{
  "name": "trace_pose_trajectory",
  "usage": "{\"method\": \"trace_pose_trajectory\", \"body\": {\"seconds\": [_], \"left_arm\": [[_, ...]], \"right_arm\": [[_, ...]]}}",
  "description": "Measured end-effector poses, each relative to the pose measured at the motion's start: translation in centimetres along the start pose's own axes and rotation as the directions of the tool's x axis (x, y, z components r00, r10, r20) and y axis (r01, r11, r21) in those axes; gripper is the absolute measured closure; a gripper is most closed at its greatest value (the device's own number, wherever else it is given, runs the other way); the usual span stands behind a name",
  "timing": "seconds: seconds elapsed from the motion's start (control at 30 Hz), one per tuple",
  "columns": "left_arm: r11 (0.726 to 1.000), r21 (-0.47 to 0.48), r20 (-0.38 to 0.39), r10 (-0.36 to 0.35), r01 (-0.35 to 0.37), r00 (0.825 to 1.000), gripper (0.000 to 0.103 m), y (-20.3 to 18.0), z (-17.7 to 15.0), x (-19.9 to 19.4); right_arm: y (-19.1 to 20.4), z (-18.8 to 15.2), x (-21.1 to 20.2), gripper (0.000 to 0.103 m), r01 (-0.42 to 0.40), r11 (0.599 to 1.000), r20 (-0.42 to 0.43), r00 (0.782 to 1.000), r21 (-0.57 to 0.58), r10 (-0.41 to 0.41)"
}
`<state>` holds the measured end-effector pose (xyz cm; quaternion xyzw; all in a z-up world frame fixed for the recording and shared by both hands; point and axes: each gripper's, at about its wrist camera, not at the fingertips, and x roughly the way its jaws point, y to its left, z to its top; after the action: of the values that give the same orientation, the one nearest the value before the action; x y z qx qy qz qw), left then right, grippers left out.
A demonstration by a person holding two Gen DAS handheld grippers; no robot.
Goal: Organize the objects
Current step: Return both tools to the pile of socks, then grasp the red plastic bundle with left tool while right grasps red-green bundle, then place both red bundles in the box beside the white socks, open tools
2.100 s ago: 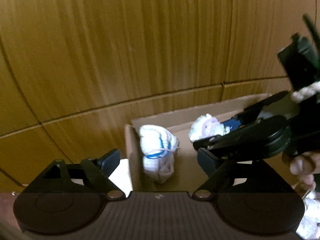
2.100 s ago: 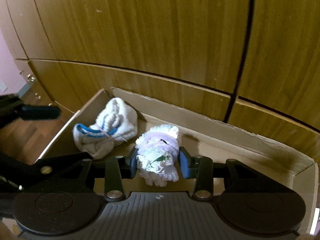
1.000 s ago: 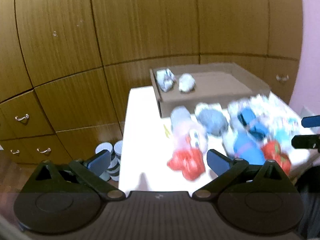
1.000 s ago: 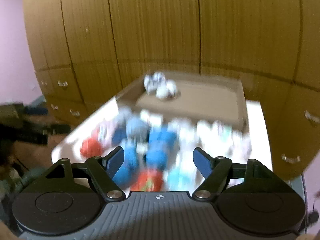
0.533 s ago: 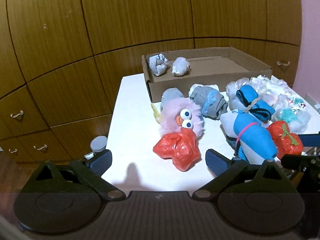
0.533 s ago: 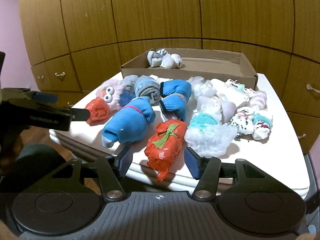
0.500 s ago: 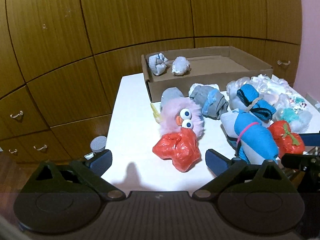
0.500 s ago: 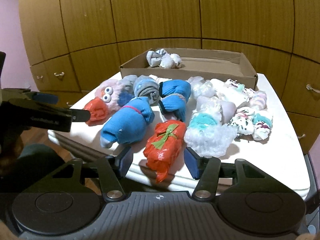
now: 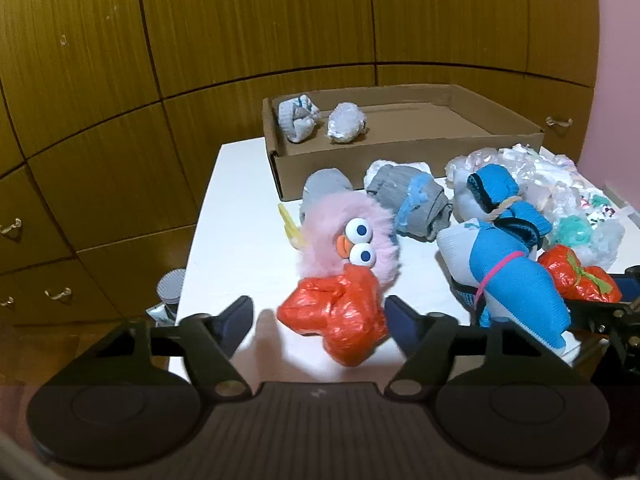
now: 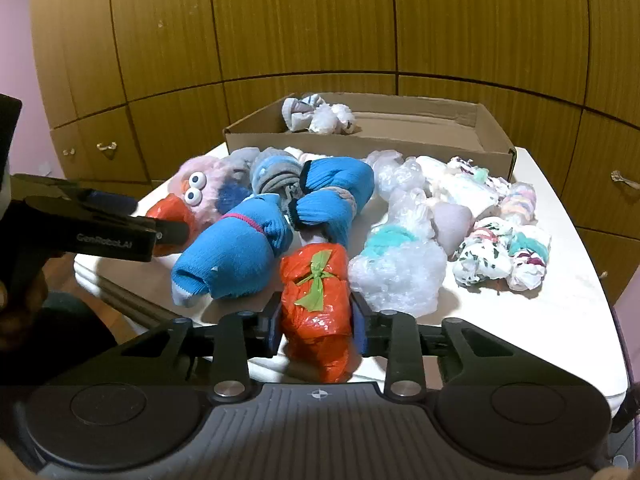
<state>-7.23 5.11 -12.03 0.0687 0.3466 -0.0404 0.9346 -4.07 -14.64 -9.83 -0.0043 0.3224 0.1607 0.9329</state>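
Observation:
My right gripper [image 10: 316,322] is shut on an orange bag bundle with a green tie [image 10: 316,292] at the table's front edge. My left gripper [image 9: 318,322] is open, its fingers on either side of another orange bag bundle [image 9: 340,320] that lies against a pink fluffy toy with googly eyes [image 9: 348,236]. Blue sock rolls [image 10: 236,248], a grey sock roll [image 9: 420,208] and several clear-wrapped bundles [image 10: 400,268] lie on the white table [image 9: 236,240]. A cardboard box [image 9: 400,148] at the back holds two white bundles [image 9: 344,128].
Wooden cabinets with drawer handles [image 9: 240,40] stand behind and left of the table. A grey cup-like object [image 9: 170,288] sits below the table's left edge. In the right wrist view the left gripper body [image 10: 92,228] reaches in from the left.
Both grippers pulled back from the box to the table's front. The right gripper has closed on the green-tied orange bundle; the left has moved in around the other orange bundle.

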Motion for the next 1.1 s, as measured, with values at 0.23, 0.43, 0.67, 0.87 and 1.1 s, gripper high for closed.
{"method": "trace_pose_trajectory", "body": {"seconds": [0.23, 0.43, 0.67, 0.87, 1.1], "left_arm": [[1.0, -0.014, 0.007, -0.012, 0.012, 1.0, 0.055, 0.0, -0.3, -0.6], [1.0, -0.011, 0.012, -0.012, 0.012, 1.0, 0.056, 0.1, -0.5, -1.5], [1.0, -0.011, 0.036, -0.007, 0.007, 0.999, 0.056, 0.6, 0.3, -2.9], [1.0, 0.011, 0.089, -0.002, 0.001, 0.996, 0.056, 1.2, 3.5, -4.5], [0.997, 0.074, 0.147, -0.009, -0.002, 0.989, 0.056, 0.8, 9.0, -4.4]], "right_arm": [[-0.2, -0.1, -0.4, 0.069, -0.016, 1.0, 0.01, 1.0, -0.001, 0.016], [-0.1, 0.1, -1.3, 0.07, -0.033, 0.999, 0.03, 0.999, -0.016, 0.033], [0.2, 1.5, -2.8, 0.07, -0.055, 0.998, 0.077, 0.995, -0.04, 0.058], [-0.8, 5.0, -4.8, 0.07, -0.073, 0.997, 0.139, 0.987, -0.037, 0.077], [-4.1, 9.7, -5.9, 0.07, -0.069, 0.998, 0.182, 0.981, -0.016, 0.07]]}}
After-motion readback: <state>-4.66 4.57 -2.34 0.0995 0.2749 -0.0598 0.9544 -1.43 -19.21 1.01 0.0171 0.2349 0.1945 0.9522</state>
